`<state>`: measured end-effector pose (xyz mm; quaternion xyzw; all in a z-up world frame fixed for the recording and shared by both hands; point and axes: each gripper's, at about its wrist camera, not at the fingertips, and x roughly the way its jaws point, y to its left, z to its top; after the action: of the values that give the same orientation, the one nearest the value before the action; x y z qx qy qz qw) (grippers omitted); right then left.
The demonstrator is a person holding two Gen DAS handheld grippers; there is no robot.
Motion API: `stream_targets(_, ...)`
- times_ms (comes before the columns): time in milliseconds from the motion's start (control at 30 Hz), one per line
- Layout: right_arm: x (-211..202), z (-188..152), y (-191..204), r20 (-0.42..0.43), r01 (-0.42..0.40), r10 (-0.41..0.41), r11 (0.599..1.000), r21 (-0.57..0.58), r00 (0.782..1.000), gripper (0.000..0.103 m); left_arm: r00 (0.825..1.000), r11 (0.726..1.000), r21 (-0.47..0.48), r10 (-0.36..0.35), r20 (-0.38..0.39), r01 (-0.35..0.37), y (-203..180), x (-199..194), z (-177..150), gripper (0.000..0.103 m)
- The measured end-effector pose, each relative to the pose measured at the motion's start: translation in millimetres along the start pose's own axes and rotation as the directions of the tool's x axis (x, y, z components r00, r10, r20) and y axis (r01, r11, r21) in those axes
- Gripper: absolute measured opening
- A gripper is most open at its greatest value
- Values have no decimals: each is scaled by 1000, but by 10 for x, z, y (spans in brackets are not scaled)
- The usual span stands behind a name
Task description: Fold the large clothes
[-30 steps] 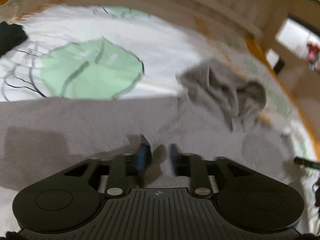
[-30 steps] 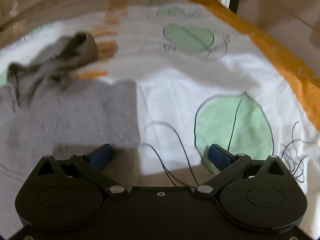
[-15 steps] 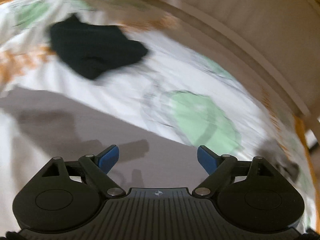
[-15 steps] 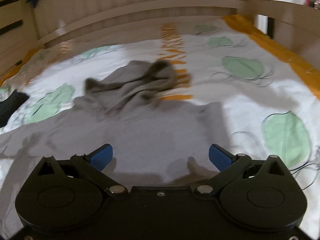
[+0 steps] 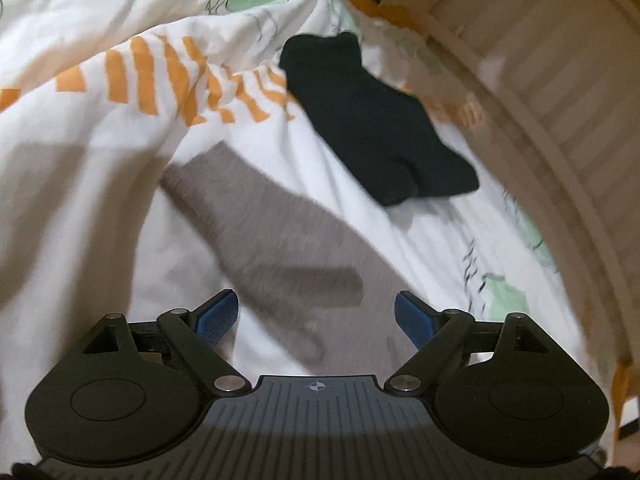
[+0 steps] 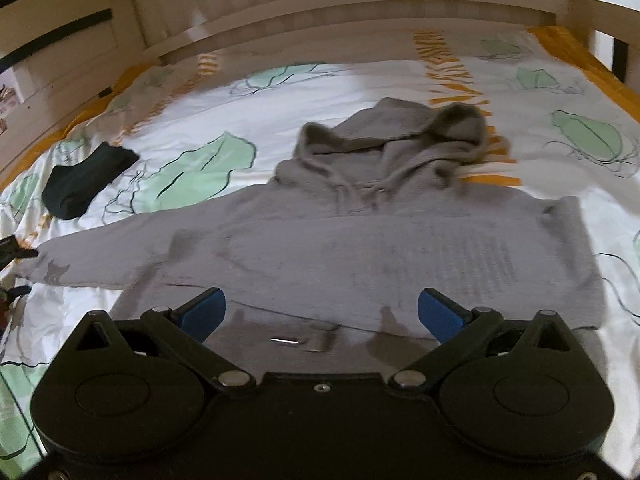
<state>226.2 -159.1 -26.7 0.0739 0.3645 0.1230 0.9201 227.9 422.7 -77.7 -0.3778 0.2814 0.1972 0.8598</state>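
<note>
Down at six o'clock in the right wrist view, the right claw (image 6: 319, 314) stands spread wide, blue ribbed pads apart with nothing between them, tipped downward over the near hem of the grey hoodie (image 6: 360, 248). That hoodie is soft knit fleece, spread flat on the bed, body a broad rectangle dead centre, one sleeve (image 6: 100, 258) running out to nine o'clock with a small dark star mark near the cuff, and the hood (image 6: 400, 136) rumpled in a heap at twelve o'clock, drawstrings trailing. In the left wrist view, the left claw (image 5: 316, 318) is also wide open and empty, angled down over the sleeve (image 5: 256, 224), a tapering grey strip running from six o'clock up toward ten. Beyond it at one o'clock lies a folded black garment (image 5: 372, 128), matte and lumpy, apart from the sleeve. The bedsheet (image 5: 80, 184) is white cotton, creased, printed with green leaves and orange stripes, and open sheet surrounds the hoodie on every side. Farthest off, the pale slatted wooden bed frame (image 6: 360, 4) curves along twelve o'clock.
</note>
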Motion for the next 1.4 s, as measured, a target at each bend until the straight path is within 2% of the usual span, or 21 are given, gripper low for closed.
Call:
stream_targets(167,78,-36,92,-25,-16,16,1000,-7,1000,102,999,1000,15,-25,20,25,-11,91,29,81)
stream_targets(200,87,-47,93,-29,-17,17,1000,-8,999,102,999,999,22,-28,27,28,-30,91,29,58)
stream_targets(233,88,-56,90,-31,-16,16,1000,-10,999,102,999,999,24,-27,33,26,-38,104,35,22)
stream_targets(267,89,-64,80,-33,-14,14,1000,-11,999,102,999,1000,22,-19,39,18,-50,100,34,9)
stream_targets(333,88,-77,43,-37,-10,10,1000,-8,999,102,998,999,32,-24,59,22,-123,64,11,8)
stream_targets(433,79,-94,-50,-41,-2,2,1000,-5,999,102,995,994,107,-44,87,35,-399,-46,-14,8)
stream_targets(567,45,-93,-228,-33,18,-18,1000,-11,999,102,985,977,181,-134,104,114,-920,-267,-98,8)
stream_targets(667,15,-86,-380,-21,39,-40,999,-14,999,102,969,941,280,-225,99,190,-1440,-461,-277,8)
stream_targets(733,-14,-88,-493,-6,59,-59,998,-17,998,102,955,905,346,-287,72,246,-1789,-577,-464,8)
stream_targets(867,-71,-85,-684,25,80,-80,997,6,996,102,920,832,414,-391,-36,370,-2375,-679,-957,8)
stream_targets(967,-107,-48,-800,33,62,-64,997,49,997,102,884,756,467,-445,-144,458,-2778,-686,-1419,8)
stream_targets(1100,-185,19,-872,61,53,-57,996,69,996,102,839,645,543,-474,-269,538,-3157,-654,-2018,8)
stream_targets(1167,-202,45,-903,67,49,-54,996,81,996,102,824,604,564,-459,-332,563,-3236,-561,-2302,9)
stream_targets(1233,-203,57,-933,63,45,-52,994,101,997,102,815,587,565,-423,-396,579,-3226,-399,-2495,9)
stream_targets(1300,-196,57,-954,56,43,-49,993,111,997,102,798,587,545,-381,-467,599,-3208,-235,-2662,10)
stream_targets(1367,-188,54,-959,51,44,-49,993,113,997,102,775,595,517,-339,-533,615,-3151,-45,-2793,24)
stream_targets(1400,-186,52,-960,49,44,-50,993,112,998,102,762,598,507,-311,-568,621,-3103,54,-2855,38)
